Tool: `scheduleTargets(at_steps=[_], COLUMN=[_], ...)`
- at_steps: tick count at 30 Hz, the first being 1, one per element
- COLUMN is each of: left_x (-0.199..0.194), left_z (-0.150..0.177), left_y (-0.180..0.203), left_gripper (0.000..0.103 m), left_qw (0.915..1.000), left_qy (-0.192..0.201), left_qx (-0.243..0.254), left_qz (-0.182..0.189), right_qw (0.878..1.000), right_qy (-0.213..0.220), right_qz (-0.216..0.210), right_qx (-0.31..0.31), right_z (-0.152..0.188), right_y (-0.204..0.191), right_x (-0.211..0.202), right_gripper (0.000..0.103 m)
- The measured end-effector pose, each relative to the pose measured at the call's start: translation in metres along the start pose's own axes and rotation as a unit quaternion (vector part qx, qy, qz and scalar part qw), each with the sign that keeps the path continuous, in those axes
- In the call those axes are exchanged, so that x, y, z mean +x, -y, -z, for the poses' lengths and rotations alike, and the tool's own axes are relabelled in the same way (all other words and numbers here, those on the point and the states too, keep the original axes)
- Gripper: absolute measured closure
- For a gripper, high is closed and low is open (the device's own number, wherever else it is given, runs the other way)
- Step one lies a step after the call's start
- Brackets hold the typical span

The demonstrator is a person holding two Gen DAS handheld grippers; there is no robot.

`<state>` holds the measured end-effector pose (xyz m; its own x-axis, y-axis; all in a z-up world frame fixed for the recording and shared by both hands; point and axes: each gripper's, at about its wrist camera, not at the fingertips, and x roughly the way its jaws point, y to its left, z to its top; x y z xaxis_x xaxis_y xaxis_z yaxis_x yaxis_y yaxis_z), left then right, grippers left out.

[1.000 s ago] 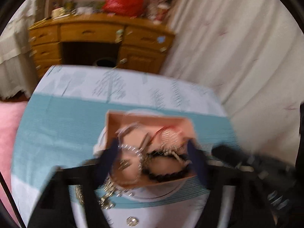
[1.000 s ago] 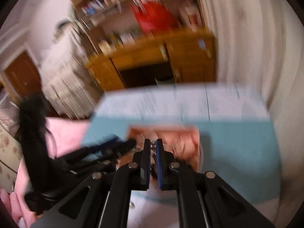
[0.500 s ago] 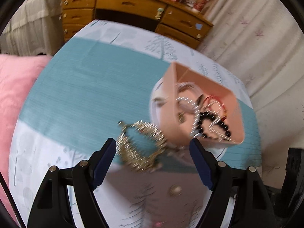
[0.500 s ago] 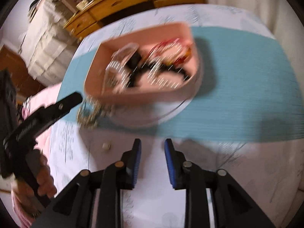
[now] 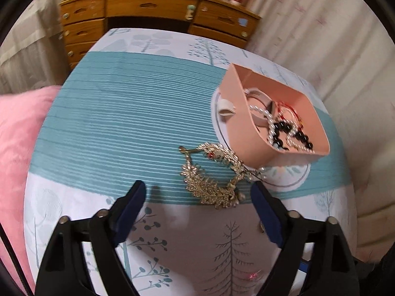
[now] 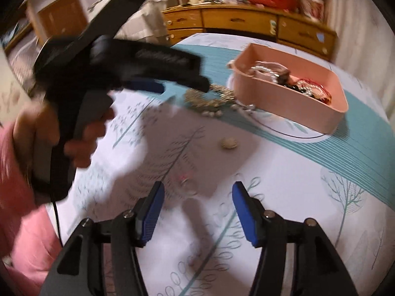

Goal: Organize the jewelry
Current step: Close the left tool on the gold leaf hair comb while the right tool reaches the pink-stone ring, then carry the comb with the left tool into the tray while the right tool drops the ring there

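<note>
A pink box (image 5: pixel 244 133) on the teal and white cloth holds pearls (image 5: pixel 267 120), black beads and a red bracelet. A gold leaf ornament (image 5: pixel 212 175) lies on the cloth against the box's near corner. My left gripper (image 5: pixel 197 194) hovers just short of it, jaws opening wide, nothing between the pads. In the right wrist view, a hand holds the left gripper (image 6: pixel 184 87) over the ornament (image 6: pixel 209 100). My right gripper (image 6: pixel 197 193) is low over the white cloth, jaws opening and empty. A small pinkish trinket (image 6: pixel 184 180) lies just beyond its tips, a pearl button (image 6: pixel 228 143) farther on.
A pink cushion (image 5: pixel 17 135) lies along the cloth's left edge. A wooden desk (image 5: pixel 148 7) with drawers stands behind, and a pale curtain (image 5: pixel 333 49) hangs on the right. The box (image 6: pixel 284 103) sits toward the far right of the cloth.
My left gripper came off the box, leftward and down to the gold ornament, and spread wider. My right gripper drew back from the box, sank toward the cloth, and went from shut to open.
</note>
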<state>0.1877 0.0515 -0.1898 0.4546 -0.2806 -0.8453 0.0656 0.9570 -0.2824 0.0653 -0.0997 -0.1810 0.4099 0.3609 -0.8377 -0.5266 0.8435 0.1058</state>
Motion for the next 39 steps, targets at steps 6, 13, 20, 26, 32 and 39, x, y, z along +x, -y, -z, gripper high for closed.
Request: scheduleTargets(at_steps=[6, 13, 20, 26, 32, 39], left_x=[0.015, 0.027, 0.033, 0.029, 0.027, 0.024], left_z=[-0.004, -0.01, -0.015, -0.011, -0.006, -0.007], left_y=[0.009, 0.015, 0.018, 0.02, 0.02, 0.019], left_gripper=[0.012, 0.012, 0.019, 0.035, 0.046, 0.047], left_qw=[0.9984, 0.9935, 0.9873, 0.9815, 0.9791, 0.9803], left_qy=[-0.022, -0.026, -0.008, 0.016, 0.037, 0.042], left_qx=[0.052, 0.11, 0.158, 0.19, 0.2, 0.193], left_qz=[-0.001, -0.012, -0.019, -0.008, -0.002, -0.001], right_qw=[0.998, 0.996, 0.993, 0.992, 0.991, 0.992], right_qy=[0.012, 0.017, 0.026, 0.031, 0.033, 0.029], right_qz=[0.038, 0.082, 0.106, 0.114, 0.113, 0.1], right_qx=[-0.04, -0.007, 0.046, 0.05, 0.06, 0.07], right_z=[0.012, 0.014, 0.007, 0.004, 0.0, -0.012], right_y=[-0.028, -0.032, -0.034, -0.038, -0.035, -0.026], right_x=[0.009, 0.016, 0.022, 0.024, 0.025, 0.03], right_gripper=[0.046, 0.046, 0.049, 0.067, 0.082, 0.082])
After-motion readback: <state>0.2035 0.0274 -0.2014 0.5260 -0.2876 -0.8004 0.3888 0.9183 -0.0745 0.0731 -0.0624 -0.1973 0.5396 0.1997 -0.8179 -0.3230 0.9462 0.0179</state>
